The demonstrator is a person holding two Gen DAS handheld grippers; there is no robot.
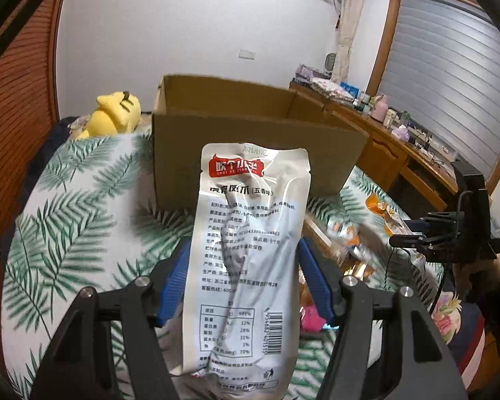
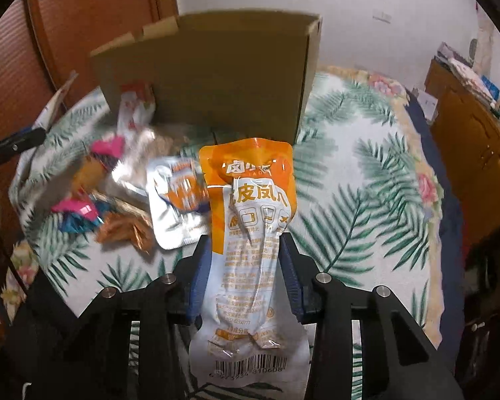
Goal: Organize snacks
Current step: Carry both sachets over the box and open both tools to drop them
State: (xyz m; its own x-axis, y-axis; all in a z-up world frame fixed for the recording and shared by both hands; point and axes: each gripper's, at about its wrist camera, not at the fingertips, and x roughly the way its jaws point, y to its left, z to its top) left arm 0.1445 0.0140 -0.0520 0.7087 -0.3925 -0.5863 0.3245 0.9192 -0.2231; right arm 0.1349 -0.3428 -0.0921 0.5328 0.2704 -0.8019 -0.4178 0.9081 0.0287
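Observation:
My left gripper [image 1: 243, 250] is shut on a white snack pouch [image 1: 246, 233] with a red logo, held upright above the bed in front of an open cardboard box [image 1: 250, 133]. My right gripper [image 2: 245, 250] is shut on an orange and white snack pouch [image 2: 250, 233], also held upright, short of the same box [image 2: 216, 73]. The right gripper also shows in the left wrist view [image 1: 450, 233] at the right. A pile of loose snack packets [image 2: 116, 193] lies on the bed, left of the right gripper.
The bed has a palm-leaf cover [image 2: 366, 183]. A yellow plush toy [image 1: 113, 113] lies left of the box. A wooden desk [image 1: 400, 140] with clutter stands at the right. A wooden wardrobe [image 2: 83, 16] stands behind the box.

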